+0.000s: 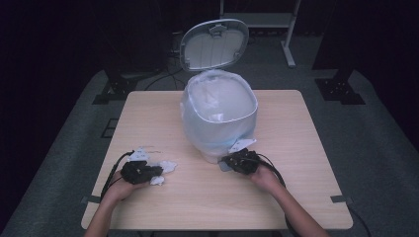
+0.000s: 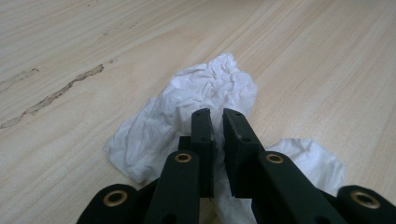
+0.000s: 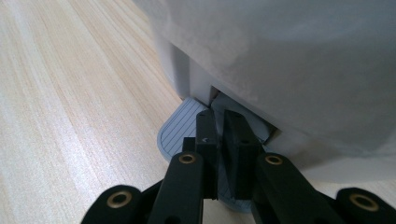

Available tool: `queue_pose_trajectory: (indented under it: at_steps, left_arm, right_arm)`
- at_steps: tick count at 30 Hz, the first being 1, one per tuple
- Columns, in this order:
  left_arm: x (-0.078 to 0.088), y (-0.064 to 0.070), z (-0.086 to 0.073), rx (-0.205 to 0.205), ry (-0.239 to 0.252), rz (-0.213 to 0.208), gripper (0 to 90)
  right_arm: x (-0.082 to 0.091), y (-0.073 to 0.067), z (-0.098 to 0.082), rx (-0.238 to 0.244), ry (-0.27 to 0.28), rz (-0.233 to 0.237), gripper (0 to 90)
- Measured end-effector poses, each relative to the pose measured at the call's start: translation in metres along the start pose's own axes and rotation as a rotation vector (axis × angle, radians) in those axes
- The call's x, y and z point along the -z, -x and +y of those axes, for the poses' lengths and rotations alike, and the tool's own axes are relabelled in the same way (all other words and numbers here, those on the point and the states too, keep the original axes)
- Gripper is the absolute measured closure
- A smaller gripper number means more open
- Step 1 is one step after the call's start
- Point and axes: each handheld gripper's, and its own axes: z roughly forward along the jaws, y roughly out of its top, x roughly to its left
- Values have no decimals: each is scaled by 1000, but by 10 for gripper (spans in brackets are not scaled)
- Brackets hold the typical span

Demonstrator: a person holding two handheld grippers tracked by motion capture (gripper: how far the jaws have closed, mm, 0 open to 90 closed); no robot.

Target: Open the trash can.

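Left gripper view: left gripper (image 2: 217, 119) nearly closed over crumpled tissue (image 2: 205, 93) beneath it.

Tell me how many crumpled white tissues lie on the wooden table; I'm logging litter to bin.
2. One crumpled white tissue sits just ahead of the left gripper; a second crumpled tissue lies beside its jaws. More may be hidden under the gripper.
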Motion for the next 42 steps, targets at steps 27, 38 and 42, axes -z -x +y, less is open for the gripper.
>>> queue_pose_trajectory:
  at_steps: [27,38,42]
  left_arm:
    - [18,3,10,32,65,-60,848]
    - [37,10,25,33,63,-58,849]
    - [47,10,31,32,72,-64,849]
  right_arm:
    - [0,0,0,1,1,2,842]
    - [0,1,-1,-1,6,3,842]
    - [0,1,-1,-3,7,5,842]
